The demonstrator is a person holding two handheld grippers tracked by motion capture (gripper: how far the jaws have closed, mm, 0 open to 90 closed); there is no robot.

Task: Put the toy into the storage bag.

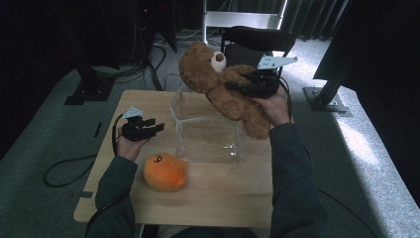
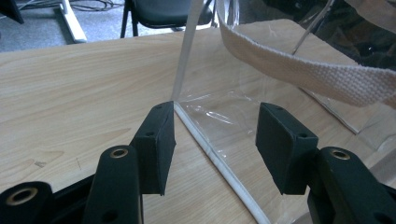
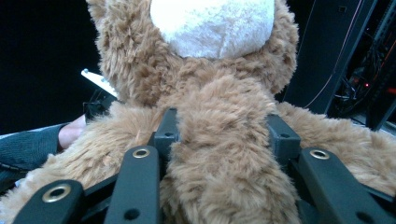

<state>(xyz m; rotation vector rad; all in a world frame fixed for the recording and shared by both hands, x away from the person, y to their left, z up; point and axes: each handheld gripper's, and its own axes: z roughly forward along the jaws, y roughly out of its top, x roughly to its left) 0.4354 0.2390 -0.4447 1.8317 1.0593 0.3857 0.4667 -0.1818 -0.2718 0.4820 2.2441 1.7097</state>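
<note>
Your right tongs (image 1: 247, 85) are clenched on the shaggy brown plush teddy bear (image 1: 218, 82), held tilted in the air above the far rim of the clear plastic tote bag (image 1: 208, 131), its long axis slanting head-away. Your left tongs (image 1: 148, 128) stand released just beside the bag's near-left edge on the wooden counter (image 1: 223, 193).

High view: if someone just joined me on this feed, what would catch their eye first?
The fluffy brown teddy bear stands out first, clamped in the right gripper above the back rim of the clear plastic bag standing open mid-table. Next comes the round orange plush toy, lying on the wooden table near the front left. The left gripper is open beside the bag's left edge.
</note>
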